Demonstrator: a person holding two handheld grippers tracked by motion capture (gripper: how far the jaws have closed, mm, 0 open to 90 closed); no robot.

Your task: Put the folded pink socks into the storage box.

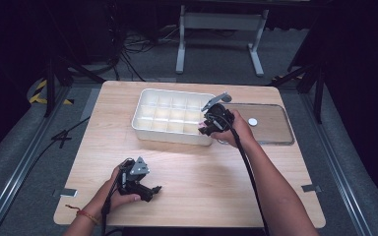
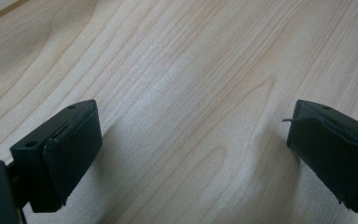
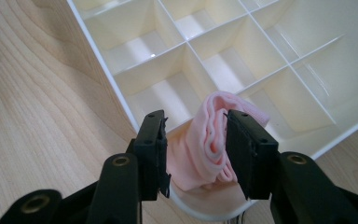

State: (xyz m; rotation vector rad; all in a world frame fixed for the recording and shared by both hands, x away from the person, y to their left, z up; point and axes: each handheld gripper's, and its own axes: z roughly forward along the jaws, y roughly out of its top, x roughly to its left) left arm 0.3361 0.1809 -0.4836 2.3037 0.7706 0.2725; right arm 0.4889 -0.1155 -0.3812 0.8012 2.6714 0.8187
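**Pink cloth clamped over the corner cell of the tray**

The pink cloth (image 3: 208, 140), folded into soft ridges, is sitting between the jaws of the right gripper (image 3: 195, 149), and we are seeing both pads pressing into its sides. It is hanging over the corner compartment of the white divided tray (image 3: 102, 70), the one nearest this gripper, with its lower part down inside that cell. The other cells beyond the jaws are looking bare.

From above, we are watching the right gripper (image 1: 211, 122) at the near right corner of the tray (image 1: 142, 105), with the right hand (image 1: 236, 130) wrapped behind it. Just past that hand a clear lid (image 1: 273, 123) is lying flat on the wooden table (image 1: 202, 172), carrying a small white round knob (image 1: 252, 121).

The left gripper (image 1: 147, 189) is resting low over the table well apart from the tray, held by the left hand (image 1: 118, 194). In its own view the jaws are standing wide apart, with bare wood grain (image 2: 191, 93) between them.
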